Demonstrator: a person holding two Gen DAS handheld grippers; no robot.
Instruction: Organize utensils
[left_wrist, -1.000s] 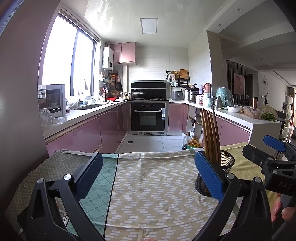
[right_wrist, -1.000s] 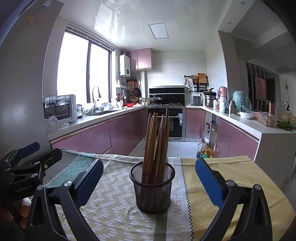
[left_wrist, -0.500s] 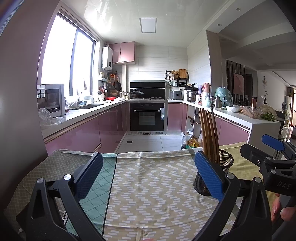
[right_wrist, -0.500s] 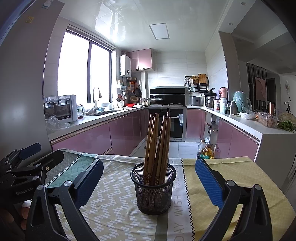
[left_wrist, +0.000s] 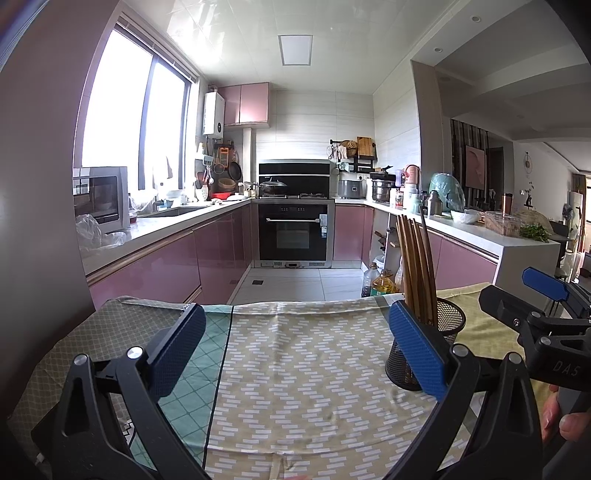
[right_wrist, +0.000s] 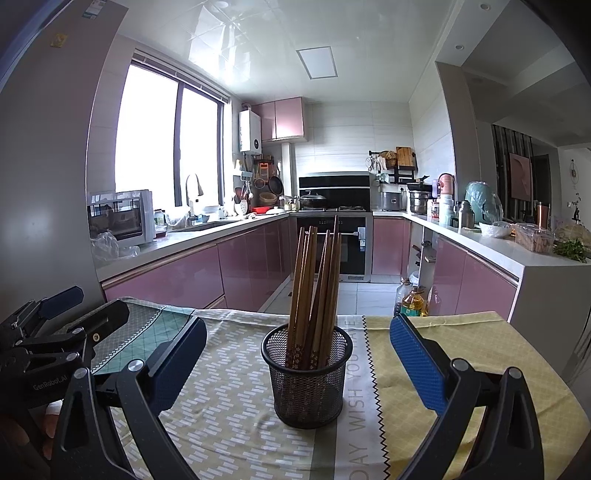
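Observation:
A black mesh holder (right_wrist: 306, 376) stands upright on the tablecloth, straight ahead in the right wrist view, with several wooden chopsticks (right_wrist: 314, 291) leaning in it. My right gripper (right_wrist: 297, 360) is open, its blue pads on either side of the holder but nearer the camera, with nothing between them. In the left wrist view the same holder (left_wrist: 448, 328) with the chopsticks (left_wrist: 415, 269) shows to the right, partly behind the right blue pad. My left gripper (left_wrist: 295, 349) is open over bare cloth. Each gripper is visible at the edge of the other's view.
The table wears a patterned tablecloth (left_wrist: 303, 369), green at left, yellow at right (right_wrist: 461, 354). Beyond its far edge lies the kitchen floor, with oil bottles (left_wrist: 376, 282), pink cabinets and an oven. A person's fingers (left_wrist: 565, 417) hold the right gripper's handle.
Both views have shifted only slightly; the holder sits a touch lower and nearer in the right wrist view. Both grippers stay open and the chopsticks have not moved.

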